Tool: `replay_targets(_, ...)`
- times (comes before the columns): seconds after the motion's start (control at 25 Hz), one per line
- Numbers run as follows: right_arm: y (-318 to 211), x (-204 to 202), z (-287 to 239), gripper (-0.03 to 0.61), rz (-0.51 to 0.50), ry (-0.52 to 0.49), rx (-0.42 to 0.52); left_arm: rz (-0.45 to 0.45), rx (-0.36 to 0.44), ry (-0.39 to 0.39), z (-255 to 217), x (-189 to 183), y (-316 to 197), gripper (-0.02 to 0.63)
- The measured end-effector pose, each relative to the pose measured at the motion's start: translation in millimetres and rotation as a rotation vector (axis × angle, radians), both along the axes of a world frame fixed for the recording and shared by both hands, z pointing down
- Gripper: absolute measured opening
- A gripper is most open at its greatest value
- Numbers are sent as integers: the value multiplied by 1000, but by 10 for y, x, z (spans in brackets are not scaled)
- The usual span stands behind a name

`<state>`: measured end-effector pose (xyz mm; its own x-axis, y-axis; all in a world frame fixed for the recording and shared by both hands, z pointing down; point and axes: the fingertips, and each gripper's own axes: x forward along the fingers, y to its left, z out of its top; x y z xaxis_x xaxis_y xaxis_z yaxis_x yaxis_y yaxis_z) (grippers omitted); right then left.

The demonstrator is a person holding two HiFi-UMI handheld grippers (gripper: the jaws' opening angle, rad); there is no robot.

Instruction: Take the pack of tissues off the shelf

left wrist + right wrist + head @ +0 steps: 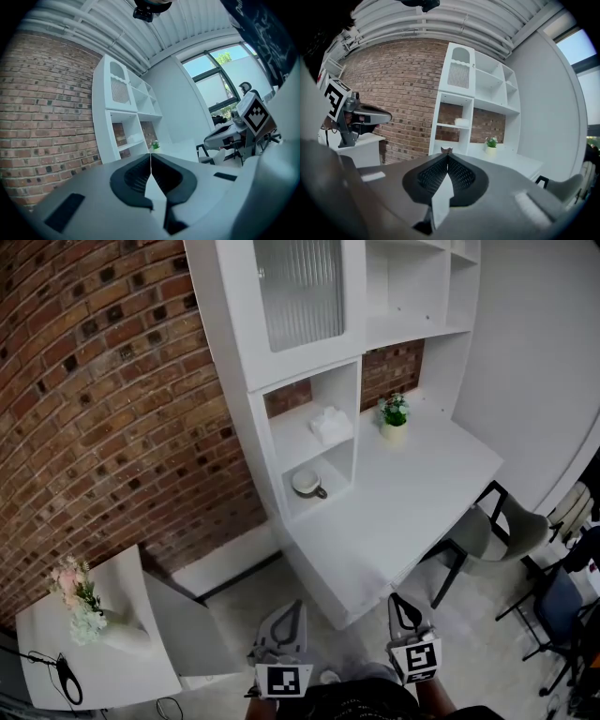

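Note:
A white pack of tissues (330, 424) lies on the upper open shelf of the white shelving unit (281, 352); it also shows as a pale block (461, 122) in the right gripper view and faintly (134, 138) in the left gripper view. Both grippers hang low near my body, well short of the shelf. My left gripper (289, 617) is shut with nothing between its jaws (150, 156). My right gripper (403, 608) is shut and empty too (446, 153).
A cup on a saucer (307, 485) sits in the compartment below the tissues. A small potted plant (394, 415) stands on the white desk (412, 493). Grey chairs (497, 531) stand at the right. A low white table (56, 652) with flowers (80, 601) is at the left, beside the brick wall (103, 399).

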<state>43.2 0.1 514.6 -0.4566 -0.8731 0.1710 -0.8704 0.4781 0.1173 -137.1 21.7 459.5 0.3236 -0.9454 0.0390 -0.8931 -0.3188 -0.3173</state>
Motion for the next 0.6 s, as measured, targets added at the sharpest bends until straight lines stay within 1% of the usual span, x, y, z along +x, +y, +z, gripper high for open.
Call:
replay_targets(0.24,13,-51,33,5,5,5,-21,24,-6,-1,12,-39,-28,11)
replay_targets(0.52,-29,-52,2,5,20,5,-10,43,4,-5,1,-29,-62,11)
replay_targets(0.6,-57,-50,-6,5,22,3,-7,42,-10,-3,27,-35,-81,11)
